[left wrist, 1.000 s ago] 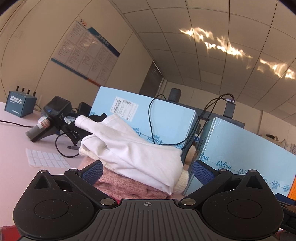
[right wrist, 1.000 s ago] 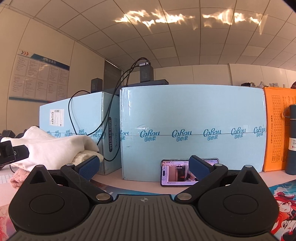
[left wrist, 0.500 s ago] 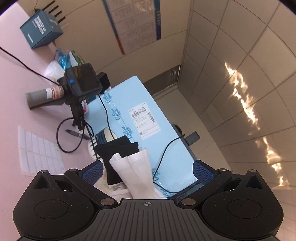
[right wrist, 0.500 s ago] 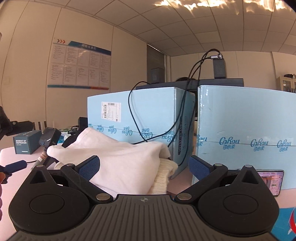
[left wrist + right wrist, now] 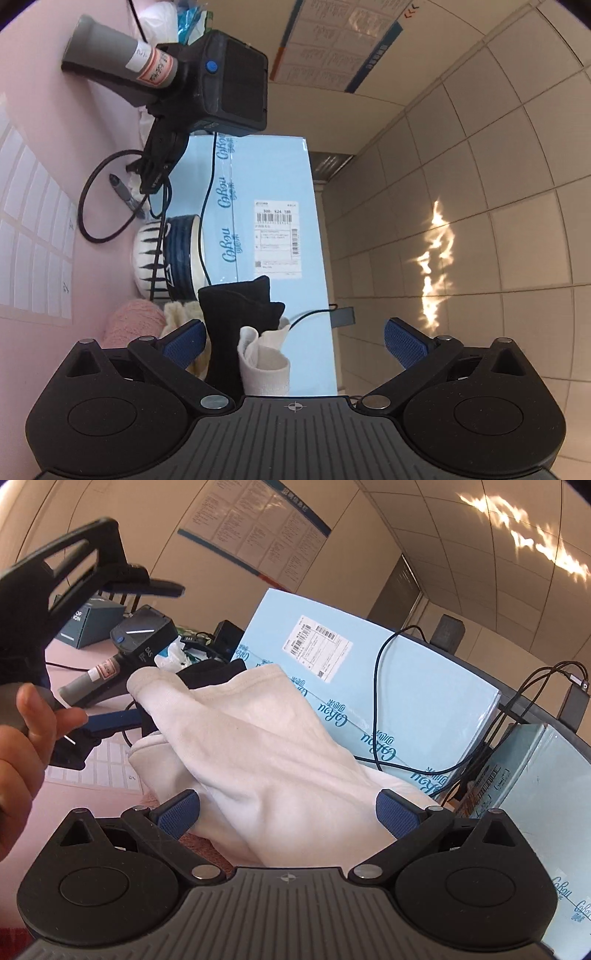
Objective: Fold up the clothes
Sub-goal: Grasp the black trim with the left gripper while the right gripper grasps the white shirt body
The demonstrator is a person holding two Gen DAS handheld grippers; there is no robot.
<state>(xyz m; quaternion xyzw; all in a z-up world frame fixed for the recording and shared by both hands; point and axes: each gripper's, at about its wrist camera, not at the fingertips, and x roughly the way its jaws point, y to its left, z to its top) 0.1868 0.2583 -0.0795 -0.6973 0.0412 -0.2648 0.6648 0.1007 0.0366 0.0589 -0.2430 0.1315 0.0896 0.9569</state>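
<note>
A white garment (image 5: 258,757) lies heaped on top of a pile, over a pink knit (image 5: 205,843). A black garment (image 5: 210,668) shows at its far end. My right gripper (image 5: 288,812) is open just above the white cloth, nothing between its fingers. My left gripper (image 5: 157,651), held by a hand (image 5: 22,738), is open and turned on its side at the pile's far end. In the left wrist view my left gripper (image 5: 293,341) has the black garment (image 5: 236,314) and a white cuff (image 5: 264,354) between its open fingers; pink knit (image 5: 133,321) lies beside them.
Light blue cartons (image 5: 369,686) with cables stand right behind the pile. A handheld label printer (image 5: 207,85), a pen (image 5: 125,192), a blue-and-white bowl (image 5: 166,258) and a label sheet (image 5: 29,240) lie on the pink table (image 5: 92,122). A teal box (image 5: 92,624) sits far left.
My left gripper has rolled onto its side and moved to the pile's far end by the black garment. My right gripper has swung left from the cartons to over the white garment.
</note>
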